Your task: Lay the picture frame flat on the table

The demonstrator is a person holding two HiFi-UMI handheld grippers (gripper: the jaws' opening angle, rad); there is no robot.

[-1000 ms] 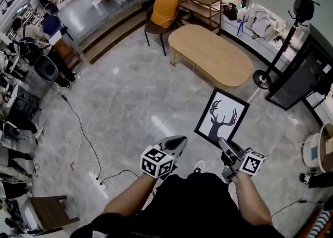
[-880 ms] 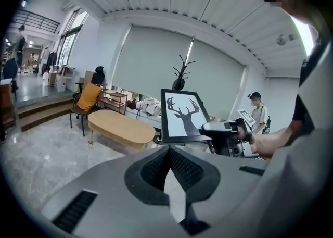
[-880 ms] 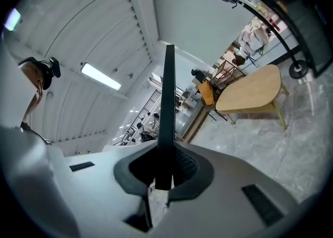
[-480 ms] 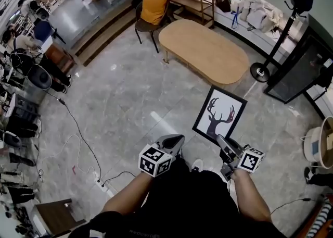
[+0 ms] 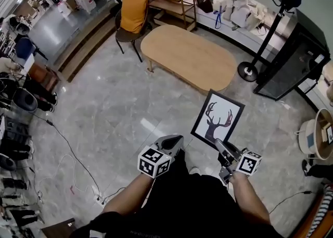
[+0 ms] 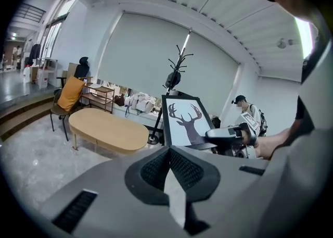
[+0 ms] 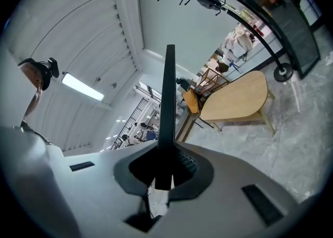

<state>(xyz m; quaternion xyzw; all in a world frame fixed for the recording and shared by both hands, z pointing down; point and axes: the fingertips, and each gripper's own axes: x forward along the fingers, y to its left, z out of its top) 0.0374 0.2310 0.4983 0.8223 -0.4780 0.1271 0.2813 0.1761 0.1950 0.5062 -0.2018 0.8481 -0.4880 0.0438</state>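
Observation:
The picture frame (image 5: 217, 117), black-edged with a dark deer silhouette on white, hangs in the air over the floor, short of the oval wooden table (image 5: 187, 57). My right gripper (image 5: 219, 145) is shut on its near bottom edge. In the right gripper view the frame (image 7: 167, 101) stands edge-on between the jaws of that gripper (image 7: 165, 165). My left gripper (image 5: 174, 142) is shut and holds nothing, a little to the left of the frame. From the left gripper view the frame (image 6: 183, 120) faces the camera beyond that gripper (image 6: 169, 165), with the table (image 6: 106, 130) further off.
A chair with an orange cushion (image 5: 130, 15) stands at the table's far left end, a wooden shelf (image 5: 174, 0) behind it. A coat stand (image 5: 260, 39) and a black cabinet (image 5: 291, 65) are at the right. Cables (image 5: 67, 148) trail over the floor at left.
Both grippers and the held frame have come forward toward the table, which now shows larger and nearer. The grip on the frame is unchanged.

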